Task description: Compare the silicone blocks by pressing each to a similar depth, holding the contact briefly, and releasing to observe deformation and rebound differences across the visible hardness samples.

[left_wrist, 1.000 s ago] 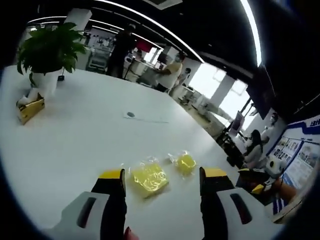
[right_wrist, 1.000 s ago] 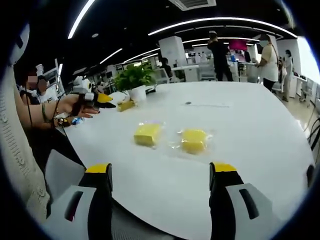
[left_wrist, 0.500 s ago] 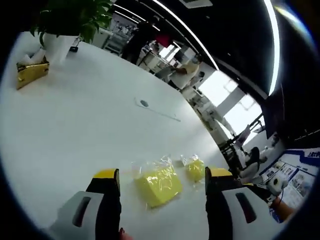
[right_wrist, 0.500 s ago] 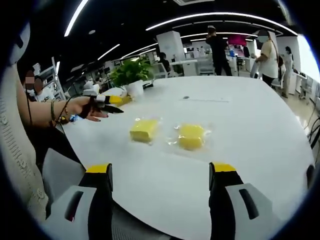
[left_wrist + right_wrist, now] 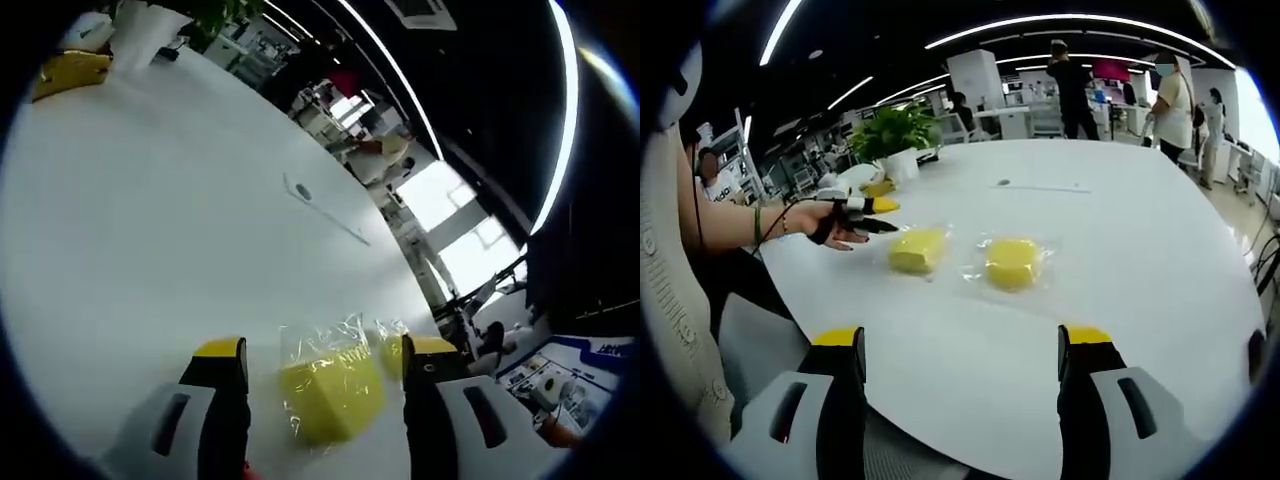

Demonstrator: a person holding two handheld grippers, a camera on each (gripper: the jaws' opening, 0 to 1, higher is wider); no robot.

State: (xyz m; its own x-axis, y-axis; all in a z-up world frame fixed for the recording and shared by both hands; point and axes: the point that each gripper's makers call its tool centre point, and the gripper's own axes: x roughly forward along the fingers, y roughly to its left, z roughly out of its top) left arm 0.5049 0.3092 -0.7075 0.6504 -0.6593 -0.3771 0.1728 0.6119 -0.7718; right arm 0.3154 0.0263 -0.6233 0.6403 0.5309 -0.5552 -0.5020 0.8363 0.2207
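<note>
Two yellow silicone blocks in clear plastic wrap lie side by side on the white table (image 5: 1160, 300). In the right gripper view, the squarish block (image 5: 917, 249) lies to the left of the rounder block (image 5: 1012, 262). A hand brings my left gripper (image 5: 890, 214) in from the left, open, its tips just short of the squarish block. In the left gripper view, my left gripper (image 5: 325, 350) is open with the squarish block (image 5: 330, 395) low between its jaws. The other block (image 5: 388, 345) is partly hidden behind the right jaw. My right gripper (image 5: 962, 337) is open, well short of both blocks.
A potted plant (image 5: 895, 140) stands at the far left of the table with a yellow thing (image 5: 68, 72) beside it. A round grommet (image 5: 303, 190) sits mid-table. People (image 5: 1075, 95) stand beyond the far edge. The table's near edge runs just past my right jaws.
My left gripper has moved in toward the squarish block, which now sits lower and larger between its jaws. The right gripper has hardly moved. Neither block has shifted.
</note>
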